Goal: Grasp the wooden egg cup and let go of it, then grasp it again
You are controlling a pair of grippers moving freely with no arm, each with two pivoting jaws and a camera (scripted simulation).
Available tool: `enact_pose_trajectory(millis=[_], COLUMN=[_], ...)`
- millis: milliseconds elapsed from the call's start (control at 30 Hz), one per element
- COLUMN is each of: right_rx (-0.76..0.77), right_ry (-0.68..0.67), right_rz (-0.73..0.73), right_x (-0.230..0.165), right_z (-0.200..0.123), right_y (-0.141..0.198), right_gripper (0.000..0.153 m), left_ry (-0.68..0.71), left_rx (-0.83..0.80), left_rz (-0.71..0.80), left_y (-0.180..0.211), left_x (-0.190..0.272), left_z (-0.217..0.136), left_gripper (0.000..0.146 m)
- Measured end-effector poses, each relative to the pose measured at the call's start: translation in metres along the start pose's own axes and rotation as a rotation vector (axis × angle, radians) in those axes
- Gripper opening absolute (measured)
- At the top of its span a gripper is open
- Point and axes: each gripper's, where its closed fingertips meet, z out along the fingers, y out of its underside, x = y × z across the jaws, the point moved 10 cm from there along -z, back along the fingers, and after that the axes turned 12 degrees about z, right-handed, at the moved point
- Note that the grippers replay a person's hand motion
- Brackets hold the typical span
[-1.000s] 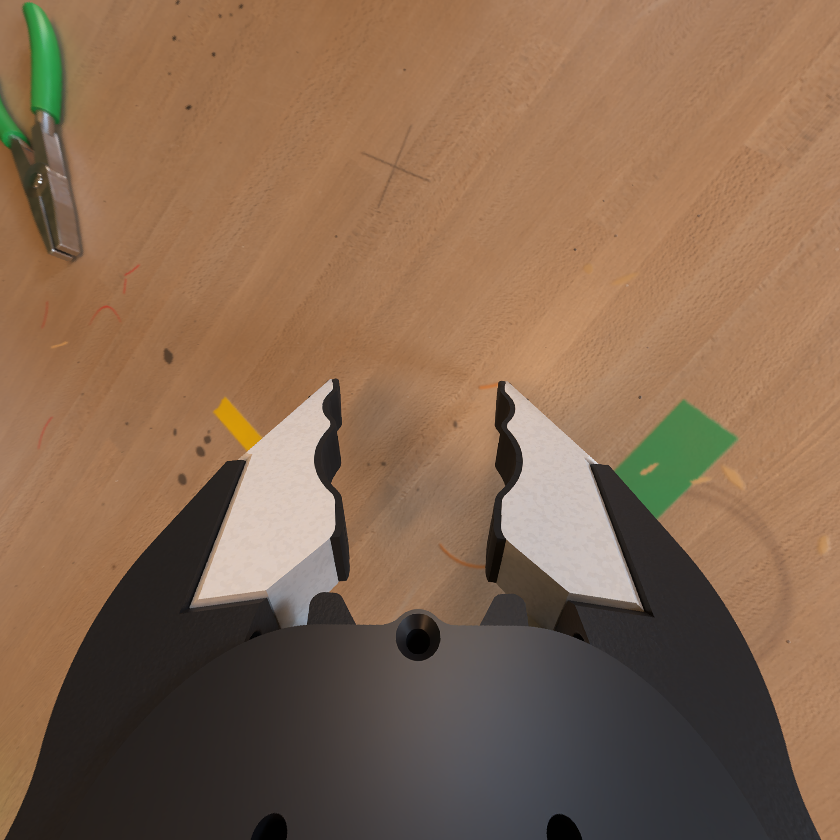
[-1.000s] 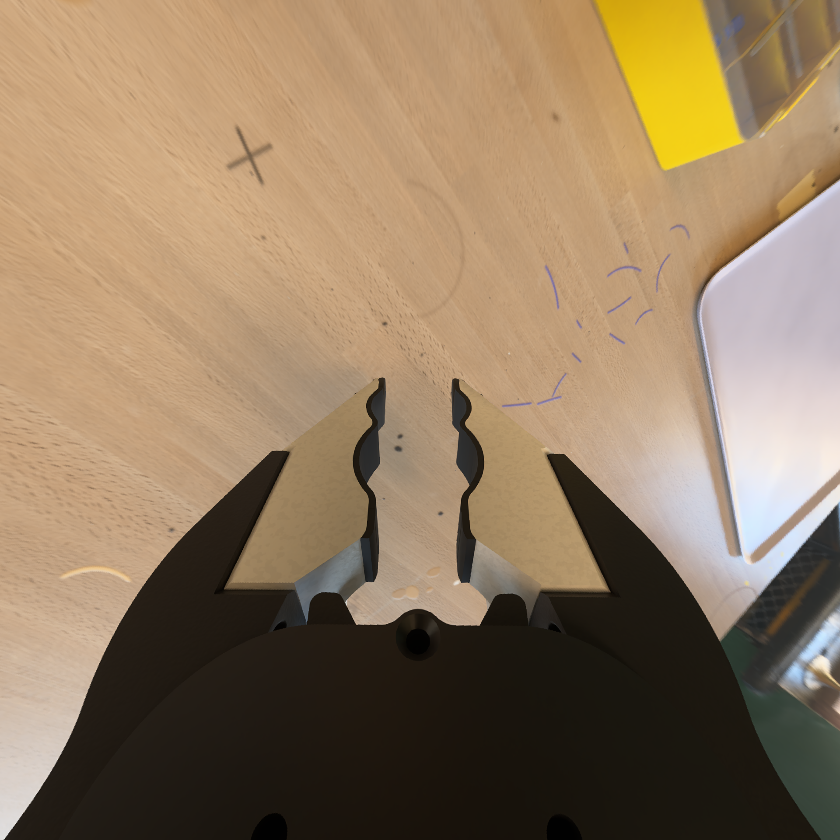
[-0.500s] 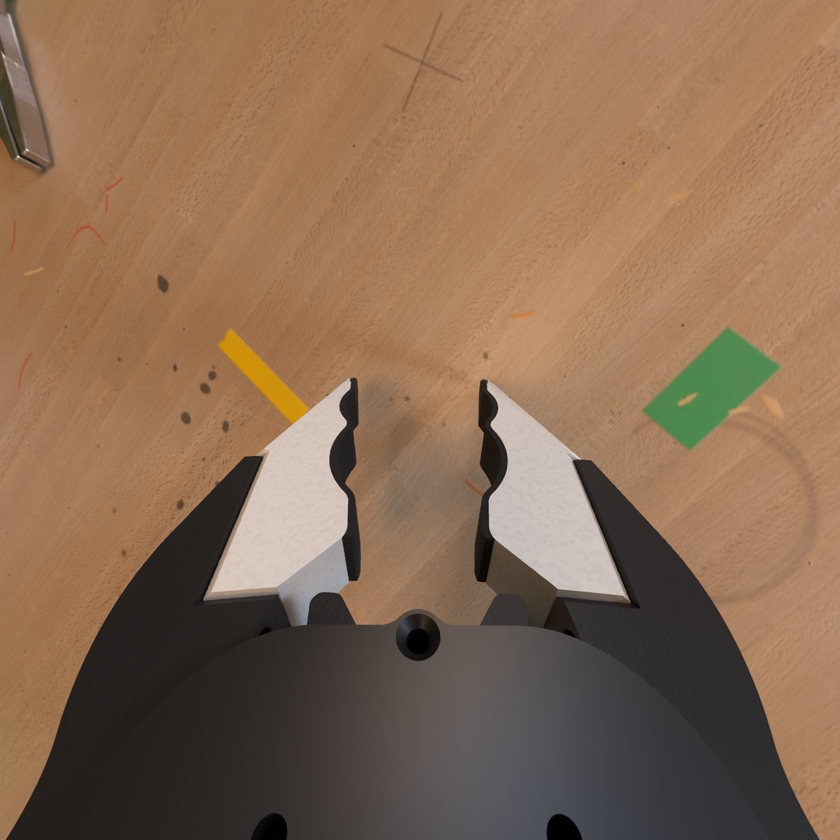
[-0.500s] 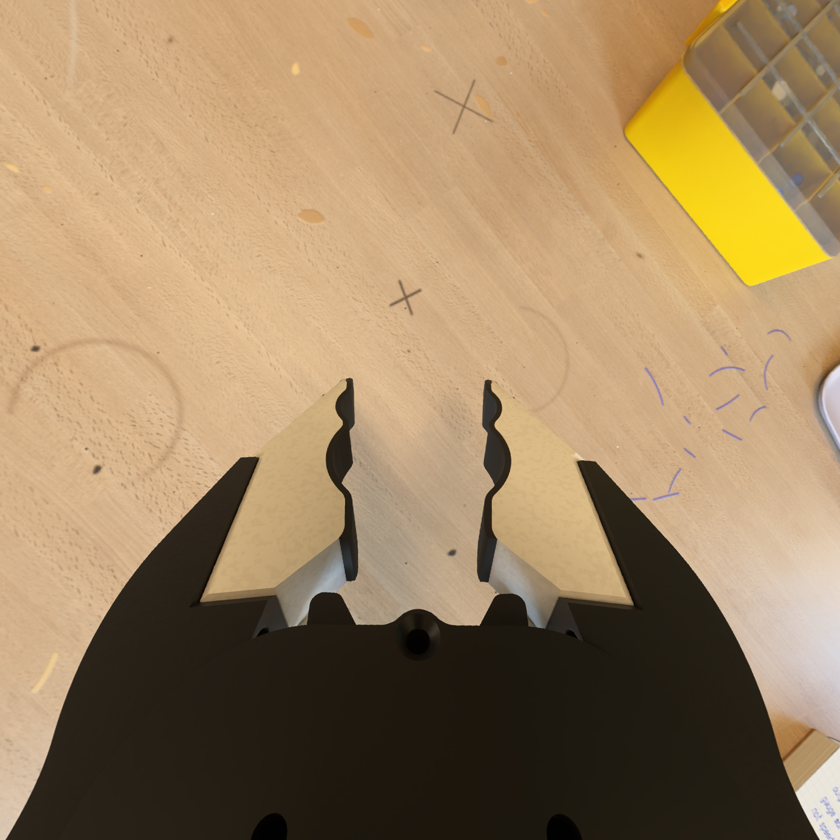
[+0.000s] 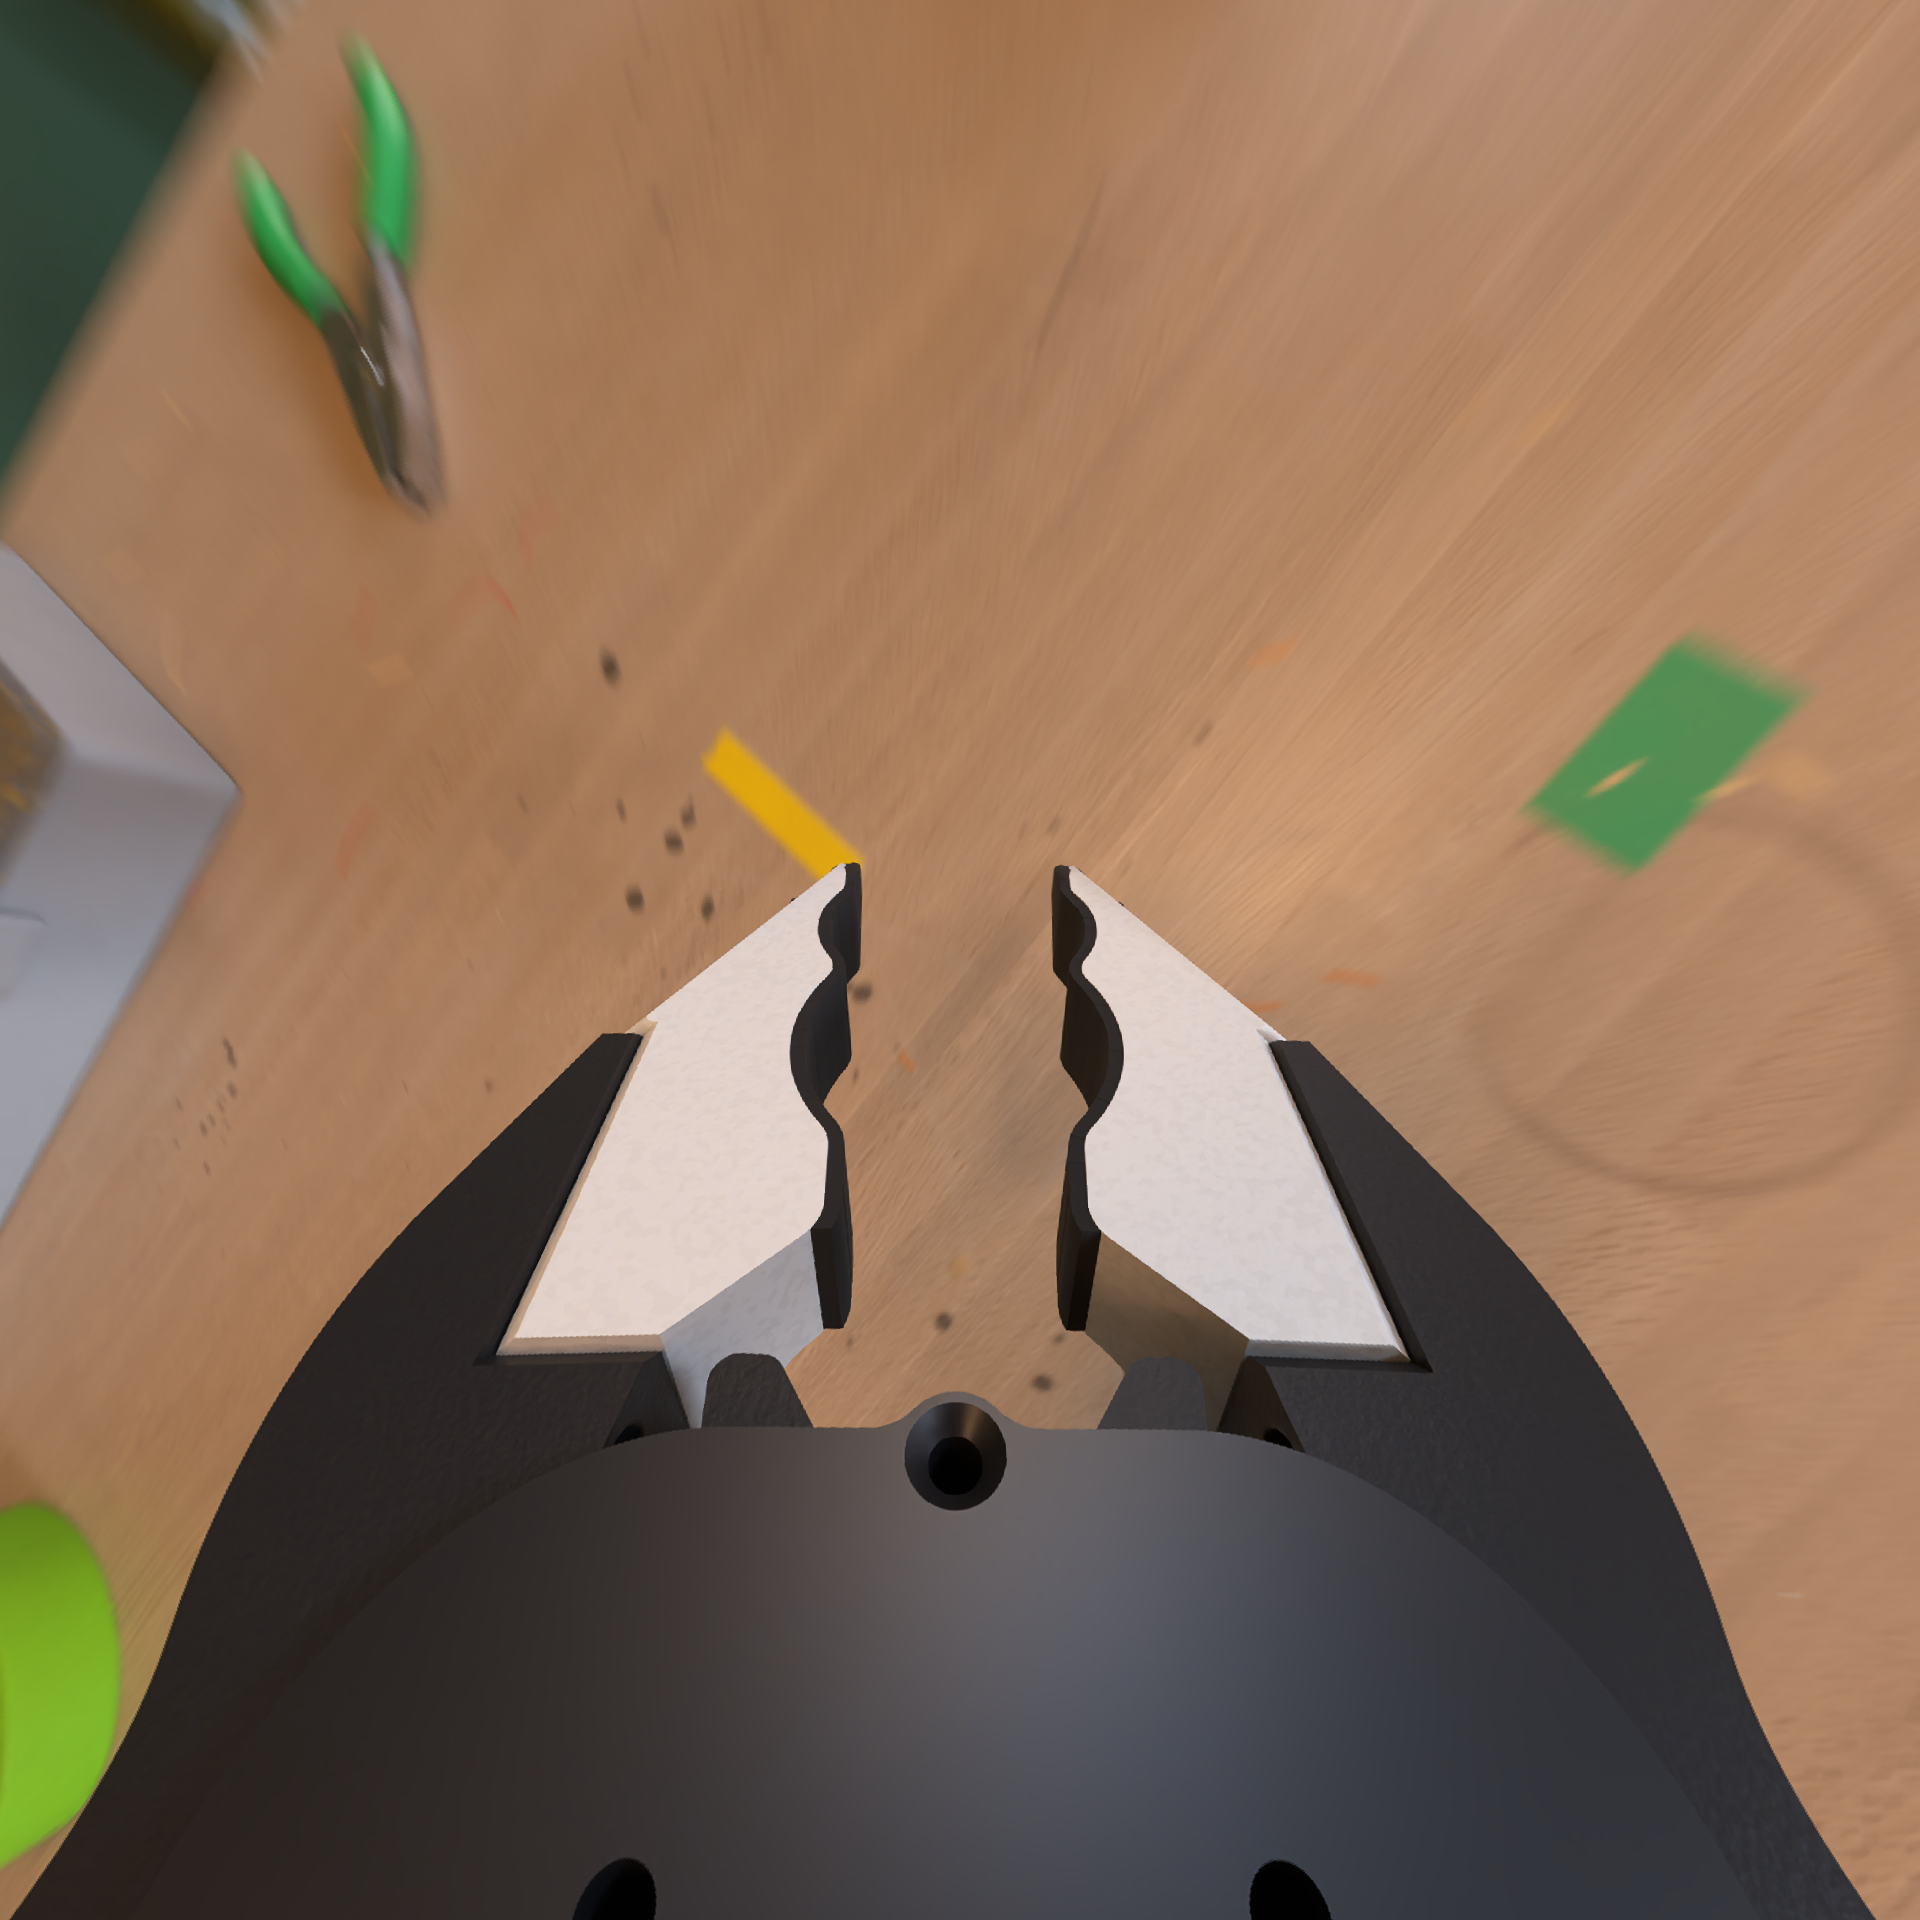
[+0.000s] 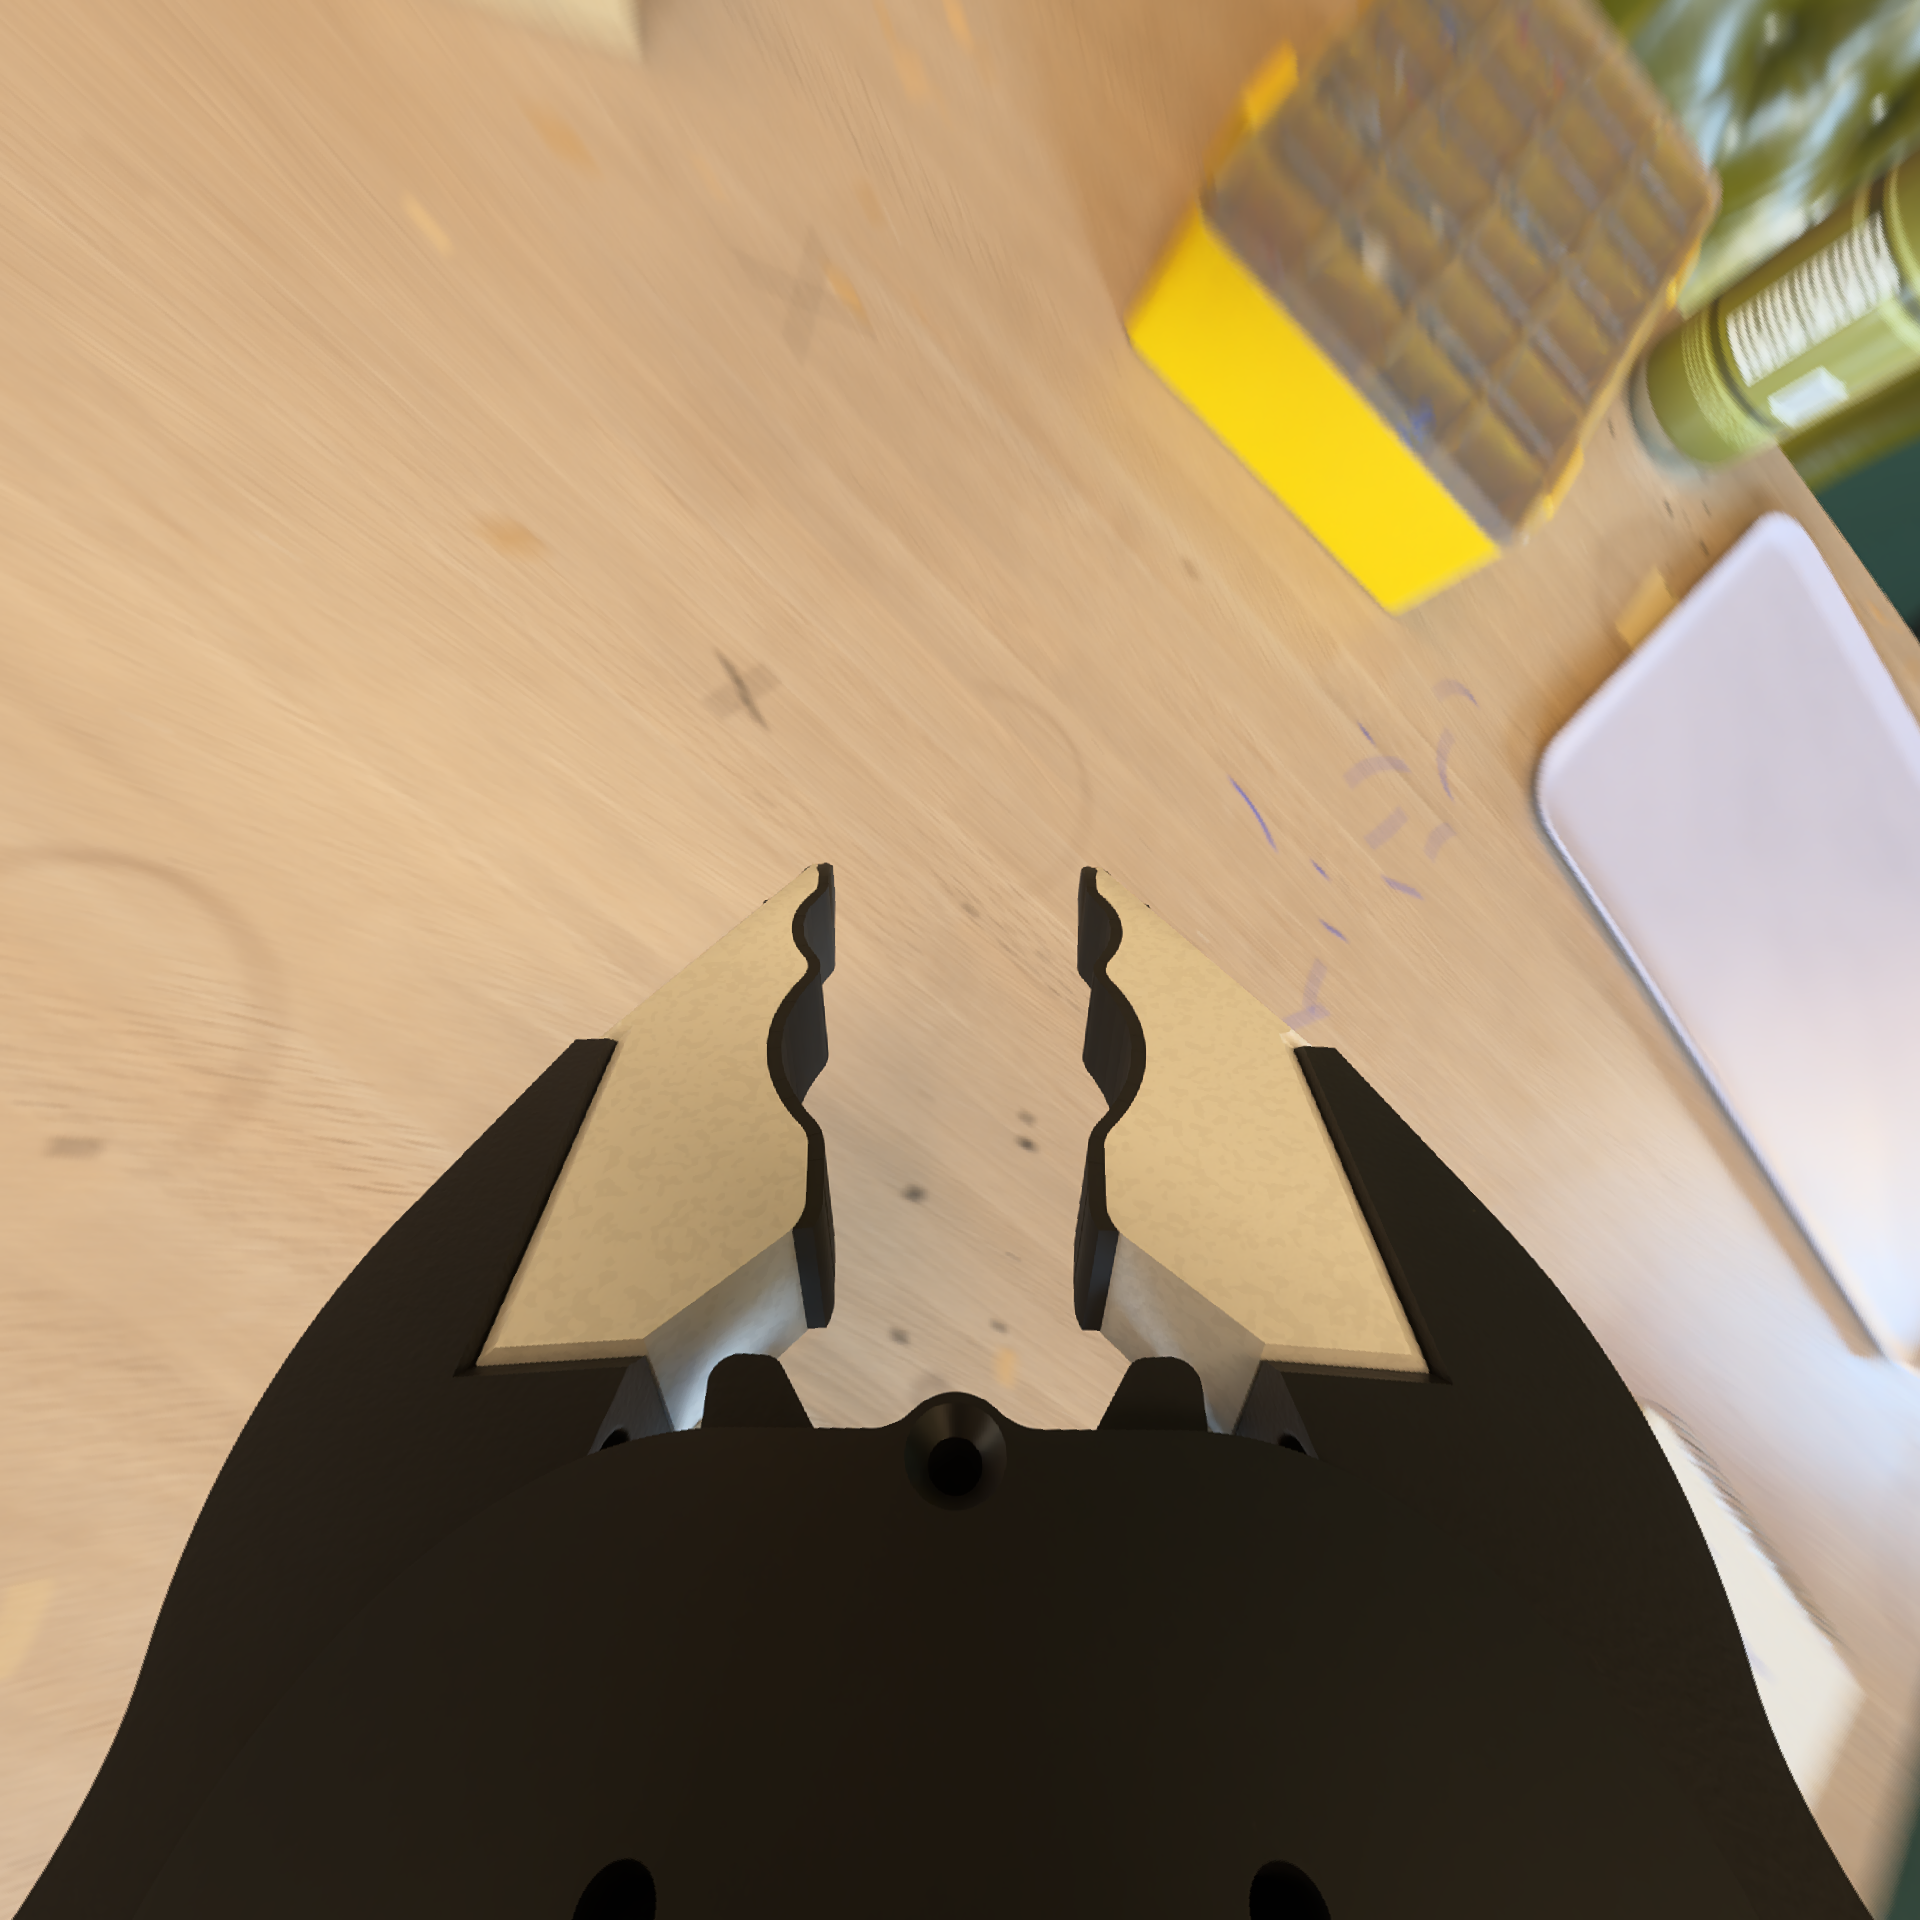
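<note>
No wooden egg cup shows in either view. My left gripper (image 5: 956, 873) is open and empty above the wooden bench top, with bare wood between its white fingers (image 5: 727, 1091). My right gripper (image 6: 956, 873) is open and empty above a paler stretch of the bench, with bare wood between its beige fingers (image 6: 675, 1143). Both views are blurred by motion.
Left wrist view: green-handled pliers (image 5: 364, 291) far left, a yellow tape strip (image 5: 774, 800), a green patch (image 5: 1662, 753), a grey-white box (image 5: 94, 831) and a lime-green object (image 5: 47, 1673) at the left edge. Right wrist view: a yellow compartment box (image 6: 1423, 301), an olive threaded cylinder (image 6: 1797, 353), a white tray (image 6: 1756, 894).
Both grippers have risen or drawn back, so more of the bench shows. The left jaws have opened a little; the right jaws have closed somewhat. The pliers, grey-white box, white tray and olive cylinder have come into view.
</note>
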Motion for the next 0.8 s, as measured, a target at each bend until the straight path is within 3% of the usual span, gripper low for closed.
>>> enact_pose_trajectory(millis=[133, 233, 300, 400, 567, 667, 800], right_rx=[0.208, 0.362, 0.458, 0.496, 0.543, 0.563, 0.54], right_ry=[-0.197, -0.262, -0.272, -0.26, -0.165, -0.142, -0.234], right_rz=[0.085, 0.021, 0.005, 0.077, 0.219, 0.239, 0.252], right_x=[-0.04, -0.083, -0.11, -0.136, -0.131, -0.129, -0.129], right_z=[-0.037, -0.034, -0.011, 0.046, 0.131, 0.162, 0.188], right_y=[-0.034, -0.07, -0.096, -0.131, -0.169, -0.181, -0.178], right_gripper=[0.058, 0.073, 0.077, 0.076, 0.063, 0.065, 0.059], left_ry=[-0.125, -0.112, -0.075, -0.119, -0.225, -0.236, -0.064], left_rx=[0.348, 0.598, 0.664, 0.585, 0.459, 0.433, 0.389], left_rz=[-0.022, -0.089, -0.135, -0.162, -0.287, -0.315, -0.305], left_y=[-0.042, -0.095, -0.131, -0.173, -0.203, -0.204, -0.197], left_x=[0.018, 0.033, 0.038, 0.032, -0.007, -0.022, -0.024], left_z=[-0.056, -0.063, -0.037, 0.031, 0.135, 0.173, 0.191], left_gripper=[0.031, 0.028, 0.028, 0.036, 0.043, 0.043, 0.041])
